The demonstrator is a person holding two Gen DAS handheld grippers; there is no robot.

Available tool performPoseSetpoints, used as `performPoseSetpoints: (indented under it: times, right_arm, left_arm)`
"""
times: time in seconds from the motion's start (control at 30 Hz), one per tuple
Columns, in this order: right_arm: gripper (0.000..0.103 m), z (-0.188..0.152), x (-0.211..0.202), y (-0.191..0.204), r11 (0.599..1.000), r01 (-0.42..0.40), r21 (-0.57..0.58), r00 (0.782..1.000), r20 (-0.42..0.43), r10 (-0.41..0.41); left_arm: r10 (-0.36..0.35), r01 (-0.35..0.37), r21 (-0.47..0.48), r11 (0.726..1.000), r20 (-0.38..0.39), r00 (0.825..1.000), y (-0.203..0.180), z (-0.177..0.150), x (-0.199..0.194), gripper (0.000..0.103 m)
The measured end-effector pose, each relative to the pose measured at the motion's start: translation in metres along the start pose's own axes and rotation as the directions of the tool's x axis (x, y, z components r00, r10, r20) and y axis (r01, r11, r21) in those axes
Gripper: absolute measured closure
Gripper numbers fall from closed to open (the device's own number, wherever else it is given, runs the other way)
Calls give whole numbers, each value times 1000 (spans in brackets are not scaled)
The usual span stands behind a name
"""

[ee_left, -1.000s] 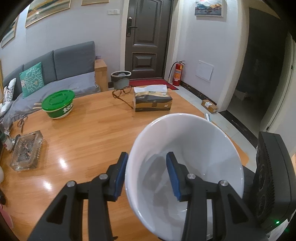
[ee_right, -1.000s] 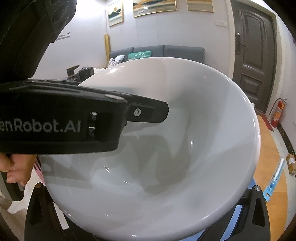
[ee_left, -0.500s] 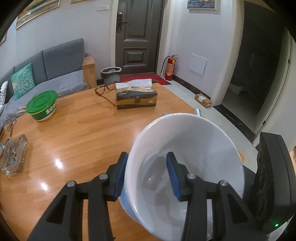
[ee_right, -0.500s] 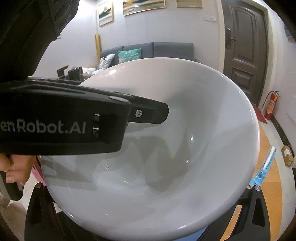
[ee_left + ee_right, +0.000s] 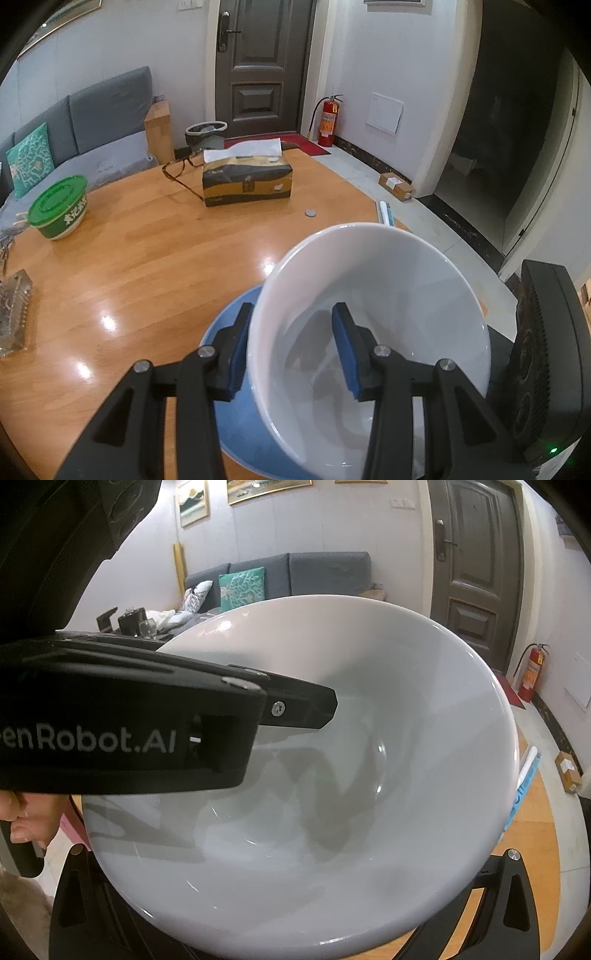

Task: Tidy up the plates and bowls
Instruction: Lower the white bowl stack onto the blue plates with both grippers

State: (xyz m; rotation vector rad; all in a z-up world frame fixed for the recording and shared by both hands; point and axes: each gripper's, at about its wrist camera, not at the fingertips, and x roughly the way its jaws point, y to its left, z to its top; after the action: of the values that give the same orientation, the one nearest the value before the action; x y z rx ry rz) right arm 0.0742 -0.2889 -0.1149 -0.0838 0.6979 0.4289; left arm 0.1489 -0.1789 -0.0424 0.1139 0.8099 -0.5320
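A large white bowl (image 5: 373, 332) hangs tilted above the wooden table (image 5: 147, 266). My left gripper (image 5: 291, 350) is shut on the bowl's near rim, with one blue pad outside the wall and one inside. A blue plate (image 5: 229, 417) shows under the bowl and seems to lie on the table. In the right wrist view the bowl (image 5: 369, 775) fills the frame, and the left gripper's finger (image 5: 295, 705) reaches into it from the left. My right gripper's fingers (image 5: 513, 886) stand wide below the bowl, their tips hidden. Its black body (image 5: 546, 369) sits right of the bowl.
On the table are a tissue box (image 5: 247, 179), glasses (image 5: 181, 173), a green-lidded tub (image 5: 57, 206), a glass tray (image 5: 13, 314), a coin (image 5: 311, 212) and a blue-white packet (image 5: 384, 212) at the right edge. A person's hand (image 5: 26, 816) holds the left gripper.
Both grippers and the bowl have moved across the table and sunk a little. The blue plate has come into view beneath the bowl. The left grip is unchanged.
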Motion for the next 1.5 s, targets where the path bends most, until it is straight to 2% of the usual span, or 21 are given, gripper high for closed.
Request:
performPoseSetpoints:
  times: [0.17,0.43,1.03,1.5]
  right_arm:
    - [4,-8,3,-2,1000,-1,-4,1000,-24,1]
    - [4,-6,17,-4,1000,-7,-12,998,-64,7]
    - [4,-4,22,-4,1000,-19,12,991,-133,21]
    - [4,-8,29,-4,999,-33,19,989,-145,36]
  left_arm:
    - [-1,1,-12,1000,-18,1000,4,-2,10,64]
    - [-10,8,-46,999,-50,999,17,-6,21,64]
    - [-46,37,-86,996,-101,994,25,-12,36,65]
    - [-53,38,-122,992,-124,991,36,-17,45,64]
